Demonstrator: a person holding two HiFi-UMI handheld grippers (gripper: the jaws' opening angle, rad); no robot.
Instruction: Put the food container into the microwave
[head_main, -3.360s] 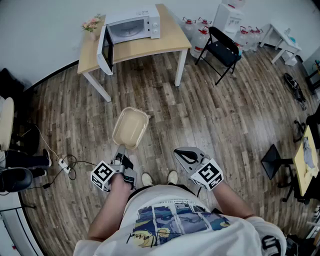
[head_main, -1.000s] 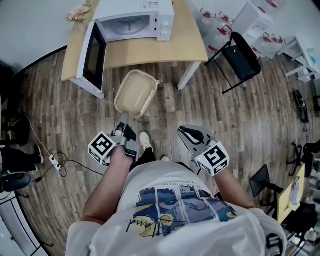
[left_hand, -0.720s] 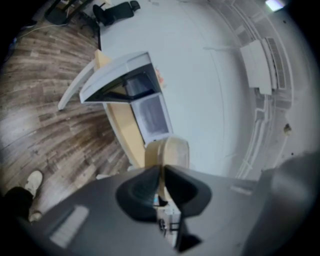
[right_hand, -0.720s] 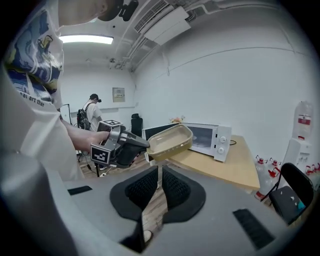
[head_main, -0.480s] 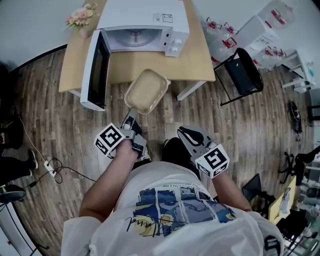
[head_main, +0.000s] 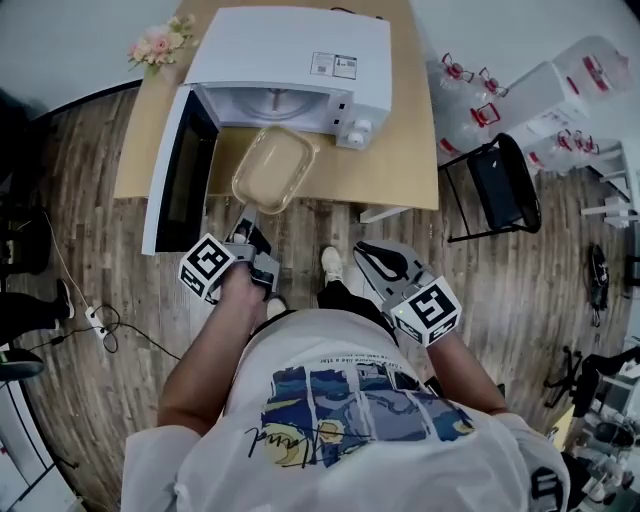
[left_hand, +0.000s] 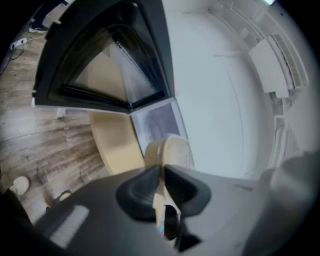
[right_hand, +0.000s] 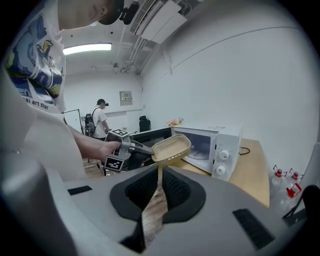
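The tan, empty food container (head_main: 272, 170) hangs over the wooden table (head_main: 395, 170), just in front of the white microwave (head_main: 290, 55). The microwave's black door (head_main: 180, 170) is swung wide open to the left, and its cavity (head_main: 275, 105) shows a glass turntable. My left gripper (head_main: 247, 218) is shut on the container's near rim (left_hand: 170, 150), with the door (left_hand: 110, 60) close ahead. My right gripper (head_main: 368, 252) is shut with nothing in it, held low at my right side. In the right gripper view the container (right_hand: 171, 147) is level beside the microwave (right_hand: 212, 145).
A small vase of pink flowers (head_main: 158, 42) stands on the table's far left corner. A black folding chair (head_main: 505, 190) and water bottles (head_main: 480, 95) are to the right. A power strip with cable (head_main: 95, 320) lies on the floor at left. A person (right_hand: 102, 122) stands far back.
The person has walked up to the table. The container, still held by the left gripper, has gone from over the floor to over the table before the open microwave.
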